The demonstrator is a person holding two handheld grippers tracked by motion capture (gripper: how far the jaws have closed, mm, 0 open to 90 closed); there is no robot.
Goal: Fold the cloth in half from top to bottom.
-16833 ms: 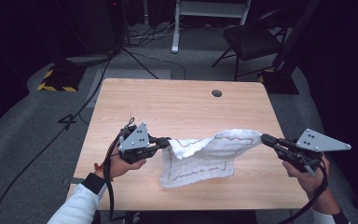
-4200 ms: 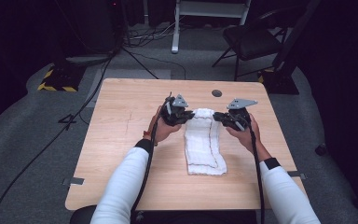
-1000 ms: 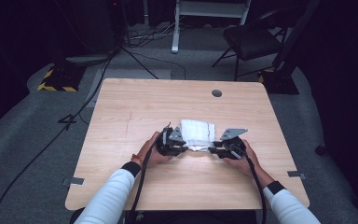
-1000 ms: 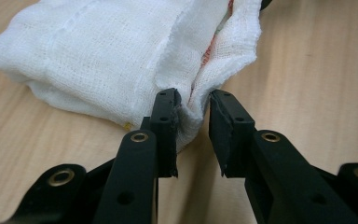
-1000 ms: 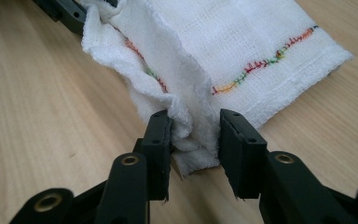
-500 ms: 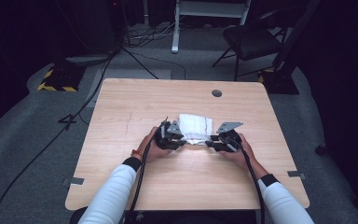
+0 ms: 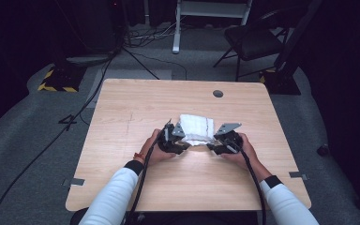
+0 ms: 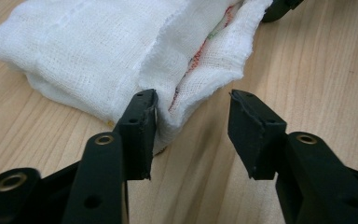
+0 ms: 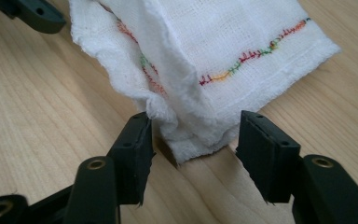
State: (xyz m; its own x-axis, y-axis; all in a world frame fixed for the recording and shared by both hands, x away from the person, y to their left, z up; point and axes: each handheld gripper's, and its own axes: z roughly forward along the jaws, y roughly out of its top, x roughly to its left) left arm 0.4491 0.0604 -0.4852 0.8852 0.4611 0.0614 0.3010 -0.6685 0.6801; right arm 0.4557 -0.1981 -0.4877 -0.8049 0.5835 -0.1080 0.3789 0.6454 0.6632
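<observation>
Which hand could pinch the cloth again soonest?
Right, probably: the cloth corner lies between the right hand-held gripper jaws. The left hand-held gripper has only an edge beside one jaw.

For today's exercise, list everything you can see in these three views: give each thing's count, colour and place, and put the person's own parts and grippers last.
Folded white gauze cloth with multicoloured stitching: one, white, middle of the table, lying between the two grippers.
Light wooden table: one, pale wood, centre of the high view; a round dark hole near its far edge.
Dark chair: one, black, on the floor beyond the table, to the right.
Yellow-and-black striped base: one, on the floor, far left.
Black cables: several, across the grey floor.
White sleeves: two, near edge.
Left gripper: one, black, jaws just opened, one pad beside the cloth's corner, not clamping.
Right gripper: one, black, jaws just opened around the cloth's other near corner, not clamping.
</observation>
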